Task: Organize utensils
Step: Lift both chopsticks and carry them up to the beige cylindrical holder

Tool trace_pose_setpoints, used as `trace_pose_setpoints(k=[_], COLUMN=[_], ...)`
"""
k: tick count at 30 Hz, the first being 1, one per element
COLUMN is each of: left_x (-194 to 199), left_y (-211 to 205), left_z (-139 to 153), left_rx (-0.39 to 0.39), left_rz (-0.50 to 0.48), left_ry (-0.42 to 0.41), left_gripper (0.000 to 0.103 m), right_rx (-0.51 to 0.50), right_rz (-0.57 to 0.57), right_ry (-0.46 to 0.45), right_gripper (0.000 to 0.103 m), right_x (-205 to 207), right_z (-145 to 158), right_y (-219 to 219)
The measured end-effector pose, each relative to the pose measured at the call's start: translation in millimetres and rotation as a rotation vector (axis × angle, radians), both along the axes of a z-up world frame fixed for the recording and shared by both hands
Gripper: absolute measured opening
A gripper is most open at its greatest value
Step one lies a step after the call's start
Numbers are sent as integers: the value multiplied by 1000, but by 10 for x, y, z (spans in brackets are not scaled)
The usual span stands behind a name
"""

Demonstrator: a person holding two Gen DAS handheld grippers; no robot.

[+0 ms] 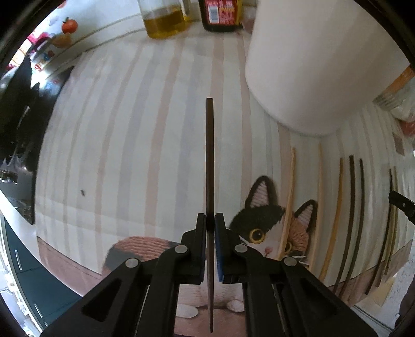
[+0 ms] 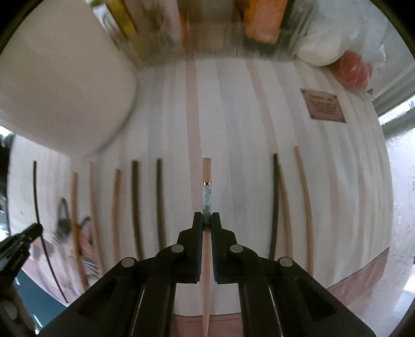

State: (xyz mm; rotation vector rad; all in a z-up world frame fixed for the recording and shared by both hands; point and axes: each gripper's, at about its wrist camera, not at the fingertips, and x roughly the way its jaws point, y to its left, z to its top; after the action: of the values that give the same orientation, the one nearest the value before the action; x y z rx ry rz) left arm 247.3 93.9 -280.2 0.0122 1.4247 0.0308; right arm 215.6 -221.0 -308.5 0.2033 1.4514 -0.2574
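My left gripper [image 1: 210, 220] is shut on a dark brown chopstick [image 1: 209, 160] and holds it above the striped cat-print mat [image 1: 116, 155], left of a tall white holder [image 1: 316, 67]. My right gripper [image 2: 206, 219] is shut on a pale chopstick [image 2: 206, 171] with a gold band and a mottled blue section, above the same mat [image 2: 238, 124]. Several light and dark chopsticks lie in a row on the mat, in the left wrist view [image 1: 350, 220] at right and in the right wrist view [image 2: 136, 207] on both sides of my held stick. The white holder [image 2: 59, 88] stands at upper left there.
An oil jar [image 1: 163, 20] and a dark sauce bottle [image 1: 220, 15] stand at the back. Packets and boxes [image 2: 181, 23], a plastic bag [image 2: 337, 39] with a red item, and a brown label [image 2: 324, 106] line the far side. The left gripper's tip [image 2: 23, 238] shows at lower left.
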Motion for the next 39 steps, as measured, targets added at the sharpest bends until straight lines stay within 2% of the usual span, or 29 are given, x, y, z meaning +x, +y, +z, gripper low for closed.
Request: trace_pose_setpoints(k=[3, 5, 8, 9, 11, 12, 13, 17, 20, 21, 22, 24, 26, 28, 29, 32, 38, 39], left_x=[-33, -48, -22, -18, 47, 72, 74, 84, 67, 68, 57, 48, 26, -2, -27, -106, -291, -304], left_y=[28, 36, -11, 14, -26, -7, -8, -3, -7, -3, -7, -21, -46, -76, -89, -113, -195, -206], left_z=[193, 276, 264, 249, 168, 123, 93, -8, -52, -62, -63, -52, -16, 28, 59, 174, 702, 786], left_rx=[-3, -4, -3, -3, -11, -11, -10, -6, -9, -11, -13, -8, 0, 7, -46, -52, -100, -110], left_rz=[1, -4, -4, 0, 13, 16, 17, 15, 20, 21, 22, 15, 2, -10, -75, -83, -107, -110], left_ry=[-40, -56, -59, -53, -34, -26, -21, -4, 4, 6, 7, 4, -3, -14, -117, -134, -233, -250], left_gripper=[4, 4, 4, 4, 4, 4, 4, 4, 4, 4, 4, 4, 4, 4, 4, 4, 4, 4], right_rx=[6, 16, 108, 113, 101, 95, 88, 50, -11, -19, -24, -29, 3, 33, 42, 67, 87, 87], right_rz=[-11, -16, -33, -48, -33, -33, -27, -21, 22, 19, 17, 12, -6, -25, -32, -45, -57, -56], right_ry=[-63, -62, -26, -17, 28, 44, 67, 190, 189, 180, 170, 155, 119, 82, 62, -18, -174, -189], right_gripper=[0, 0, 1, 5, 22, 35, 38, 38, 32, 23, 7, 7, 7, 7, 7, 7, 7, 7], right_x=[35, 77, 124, 84, 67, 59, 93, 111, 119, 136, 139, 130, 117, -232, -331, -441, -654, -633], right_z=[235, 295, 196, 117, 25, -13, -87, -312, -294, -270, -244, -218, -140, -80, 28, 300, 900, 925], right_y=[-39, -58, -94, -66, -69, -81, -64, 7, 100, 127, 151, 237, 248, 267, 244, 211, 226, 182])
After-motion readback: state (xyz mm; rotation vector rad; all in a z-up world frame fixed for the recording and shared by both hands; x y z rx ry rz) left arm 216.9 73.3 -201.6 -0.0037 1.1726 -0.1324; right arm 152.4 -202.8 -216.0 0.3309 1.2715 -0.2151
